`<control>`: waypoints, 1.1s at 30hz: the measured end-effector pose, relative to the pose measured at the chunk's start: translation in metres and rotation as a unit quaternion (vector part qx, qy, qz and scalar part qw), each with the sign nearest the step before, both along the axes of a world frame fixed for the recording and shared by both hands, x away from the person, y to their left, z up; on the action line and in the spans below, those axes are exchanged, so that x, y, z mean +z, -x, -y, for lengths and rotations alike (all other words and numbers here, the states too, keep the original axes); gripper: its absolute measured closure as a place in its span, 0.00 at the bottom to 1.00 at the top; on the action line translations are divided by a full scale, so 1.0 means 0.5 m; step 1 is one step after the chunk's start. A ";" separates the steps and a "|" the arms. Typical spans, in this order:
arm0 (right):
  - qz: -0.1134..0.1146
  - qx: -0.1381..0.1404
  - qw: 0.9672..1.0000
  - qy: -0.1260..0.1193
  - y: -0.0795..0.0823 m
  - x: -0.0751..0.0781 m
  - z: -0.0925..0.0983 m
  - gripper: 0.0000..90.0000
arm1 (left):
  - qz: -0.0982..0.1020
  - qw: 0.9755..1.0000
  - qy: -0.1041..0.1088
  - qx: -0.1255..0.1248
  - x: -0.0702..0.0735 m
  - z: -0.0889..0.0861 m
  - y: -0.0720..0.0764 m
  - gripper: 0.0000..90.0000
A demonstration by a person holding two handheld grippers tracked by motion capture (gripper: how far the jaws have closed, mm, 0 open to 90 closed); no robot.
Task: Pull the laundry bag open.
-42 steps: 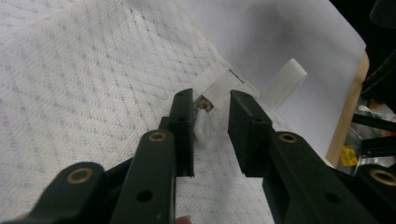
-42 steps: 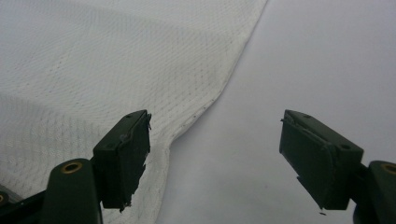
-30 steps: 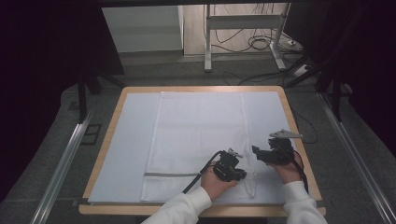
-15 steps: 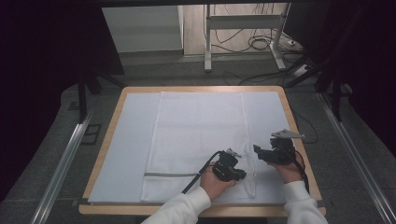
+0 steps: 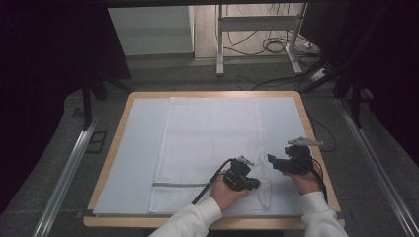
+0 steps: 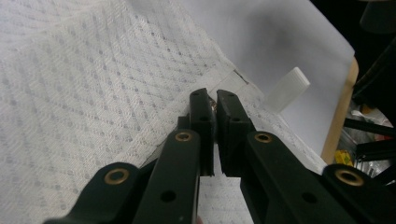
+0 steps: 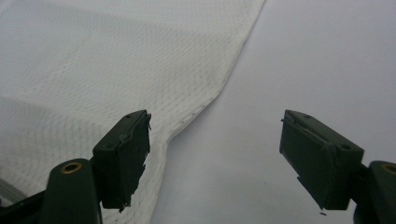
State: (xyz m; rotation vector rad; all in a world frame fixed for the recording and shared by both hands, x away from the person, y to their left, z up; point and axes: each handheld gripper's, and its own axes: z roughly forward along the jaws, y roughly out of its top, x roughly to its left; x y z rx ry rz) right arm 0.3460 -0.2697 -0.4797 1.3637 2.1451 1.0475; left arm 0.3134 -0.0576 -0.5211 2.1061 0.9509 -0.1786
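Observation:
A white woven towel with a grey stripe near its front lies flat on a white sheet. My left gripper rests low at the towel's near right corner. In the left gripper view its jaws are shut on a raised ridge of the towel close to the hem. My right gripper hovers just right of it, open. In the right gripper view its jaws straddle the towel's right edge, the left fingertip over cloth and the right one over bare sheet.
The sheet covers a wooden table whose rim shows all round. A small white oblong piece lies on the sheet past the towel's corner. Black cables trail from both grippers toward the person's sleeves. A metal stand and cables sit on the floor beyond.

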 end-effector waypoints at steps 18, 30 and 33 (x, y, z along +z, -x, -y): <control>0.002 0.000 1.000 -0.003 0.002 0.003 0.003 0.27 | 0.017 1.000 0.016 0.001 0.017 -0.026 0.003 0.96; -0.003 0.018 1.000 -0.015 0.006 0.012 0.008 0.25 | 0.031 0.998 0.041 0.023 0.044 -0.085 0.003 0.96; -0.006 0.021 1.000 -0.014 0.007 0.013 0.005 0.23 | 0.031 0.998 0.050 0.028 0.045 -0.095 0.002 0.96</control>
